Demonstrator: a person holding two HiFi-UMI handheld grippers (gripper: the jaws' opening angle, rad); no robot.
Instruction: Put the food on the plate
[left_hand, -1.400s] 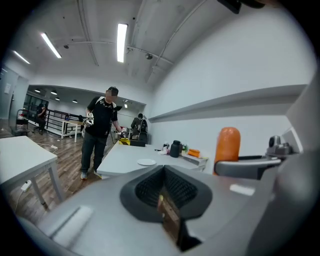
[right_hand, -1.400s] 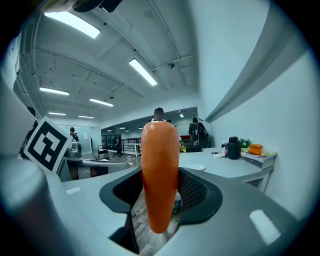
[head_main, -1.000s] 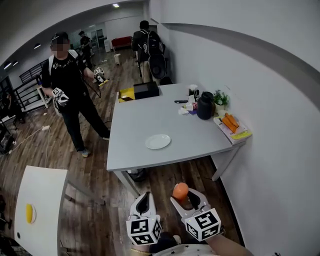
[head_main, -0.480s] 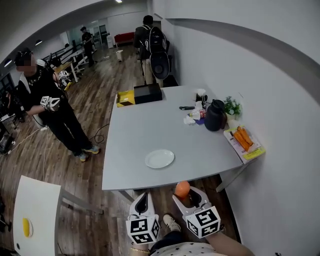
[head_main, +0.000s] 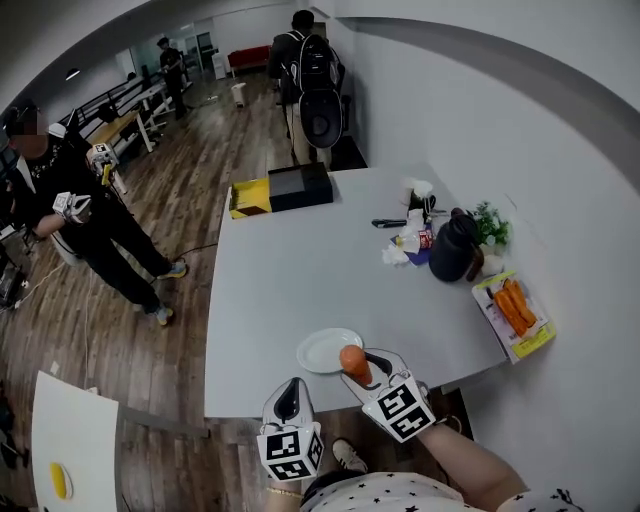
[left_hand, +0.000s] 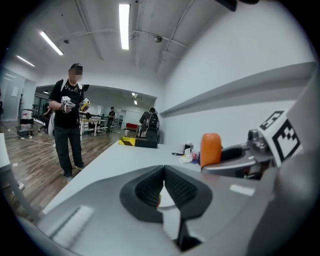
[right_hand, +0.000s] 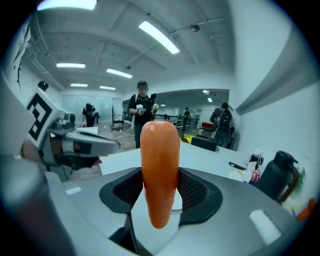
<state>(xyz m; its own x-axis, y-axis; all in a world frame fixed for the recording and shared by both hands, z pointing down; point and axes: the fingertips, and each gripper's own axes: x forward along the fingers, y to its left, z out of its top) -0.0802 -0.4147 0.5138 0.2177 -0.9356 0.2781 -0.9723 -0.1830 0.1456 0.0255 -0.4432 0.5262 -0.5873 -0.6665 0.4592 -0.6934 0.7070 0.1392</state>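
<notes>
My right gripper (head_main: 362, 368) is shut on an orange carrot-shaped food piece (head_main: 353, 362), which stands upright between the pads (right_hand: 160, 175). It hangs at the near edge of the grey table (head_main: 300, 270), just right of the white plate (head_main: 322, 349). In the left gripper view the same carrot (left_hand: 210, 148) shows at the right, held by the other gripper. My left gripper (head_main: 290, 398) sits lower and to the left, below the table's front edge, with its pads (left_hand: 163, 187) pressed together and nothing between them.
At the table's right side stand a dark jug (head_main: 451, 247), a small plant (head_main: 490, 222) and a tray of carrots (head_main: 513, 312). A black box (head_main: 298, 187) and yellow item (head_main: 248, 198) lie at the far end. People stand at the left (head_main: 60, 205) and at the back (head_main: 312, 70).
The view has moved closer to the table. My right gripper with the carrot has risen from below the table edge up beside the plate. The left gripper stays low.
</notes>
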